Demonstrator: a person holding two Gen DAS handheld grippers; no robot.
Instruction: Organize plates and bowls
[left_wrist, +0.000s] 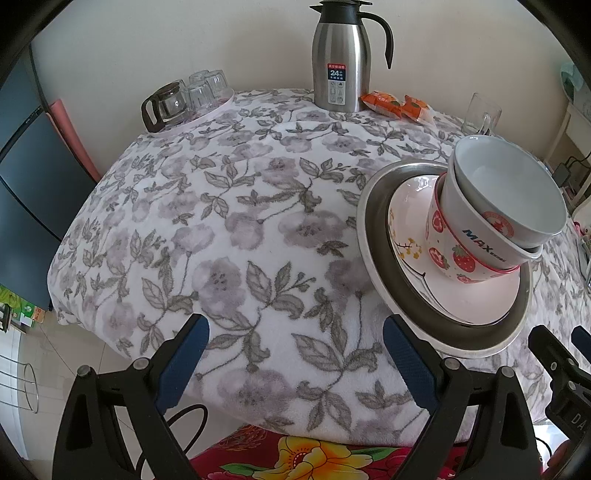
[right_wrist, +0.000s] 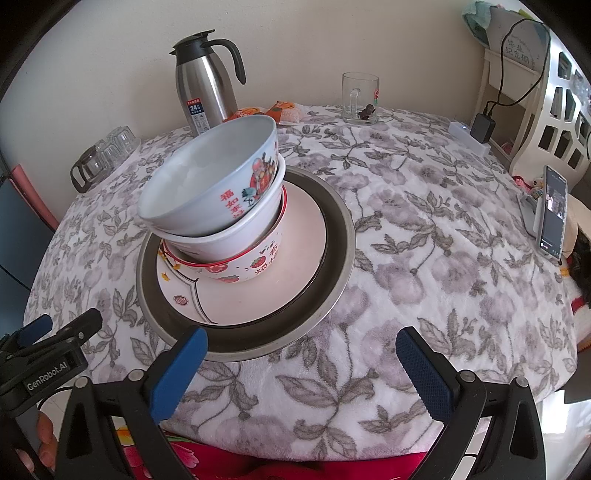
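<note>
A stack stands on the floral tablecloth: a metal plate, a pink plate on it, then a strawberry bowl, a white bowl and a top white bowl, nested and leaning. My left gripper is open and empty at the table's near edge, left of the stack. My right gripper is open and empty, just in front of the metal plate's rim.
A steel thermos jug and orange snack packets stand at the back. A tray of glasses is back left, a glass mug back right. A phone leans at the right edge.
</note>
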